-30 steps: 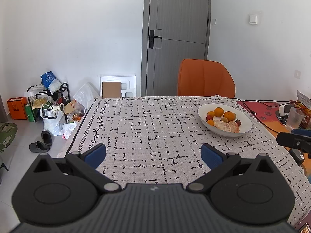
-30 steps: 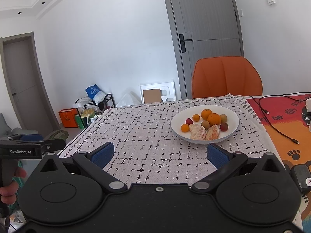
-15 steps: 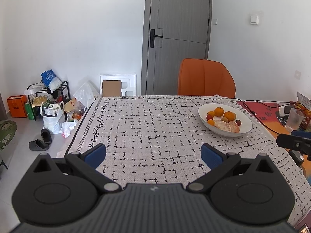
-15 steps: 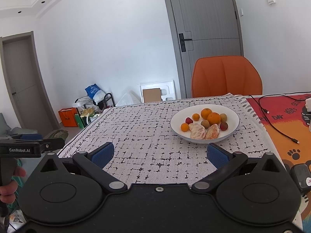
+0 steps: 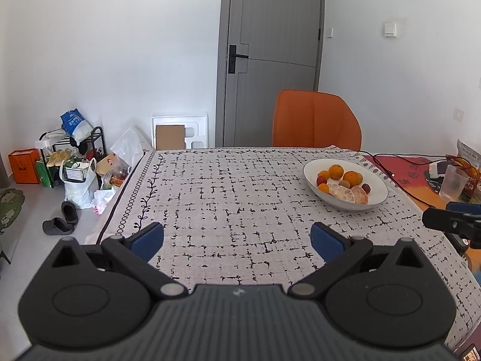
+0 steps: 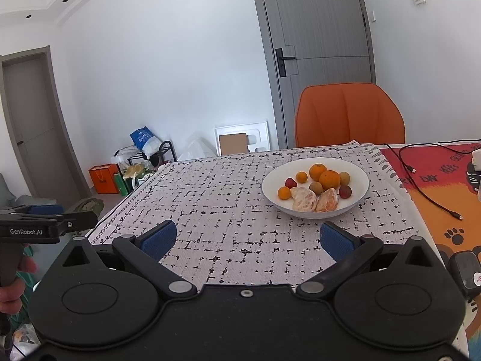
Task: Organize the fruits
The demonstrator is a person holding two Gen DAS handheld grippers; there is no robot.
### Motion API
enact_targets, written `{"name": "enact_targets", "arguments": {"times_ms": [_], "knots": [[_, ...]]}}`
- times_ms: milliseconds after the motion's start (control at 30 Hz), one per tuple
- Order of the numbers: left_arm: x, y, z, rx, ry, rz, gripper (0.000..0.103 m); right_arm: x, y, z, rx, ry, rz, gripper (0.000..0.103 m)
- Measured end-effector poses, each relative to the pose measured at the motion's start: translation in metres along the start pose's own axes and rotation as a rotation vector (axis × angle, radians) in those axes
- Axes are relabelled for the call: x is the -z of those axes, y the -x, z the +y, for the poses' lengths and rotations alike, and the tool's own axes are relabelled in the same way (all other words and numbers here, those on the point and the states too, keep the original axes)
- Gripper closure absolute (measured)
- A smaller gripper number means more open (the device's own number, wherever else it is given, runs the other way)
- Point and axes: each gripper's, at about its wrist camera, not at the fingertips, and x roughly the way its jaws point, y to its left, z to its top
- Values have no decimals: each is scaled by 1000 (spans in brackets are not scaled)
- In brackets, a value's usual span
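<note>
Both empty, spread wide: left gripper (image 5: 237,236), right gripper (image 6: 248,237). Bowl (image 6: 359,194) of fruit well ahead, right of fingers. Approach from above, straddle one orange (image 6: 329,179), squeeze gently.

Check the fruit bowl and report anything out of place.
Two peeled citrus fruits lie bare among whole oranges in the white oval bowl. Nothing spilled onto the patterned tablecloth.
</note>
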Motion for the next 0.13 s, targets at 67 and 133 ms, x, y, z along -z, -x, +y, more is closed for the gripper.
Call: {"name": "enact_targets", "arguments": {"times_ms": [67,133], "knots": [[1,0,-1,0,0,1,0,0,0,0,-1,-1,2,0],[1,0,-1,2,-1,3,0,1,0,1,0,0,4,0]]}}
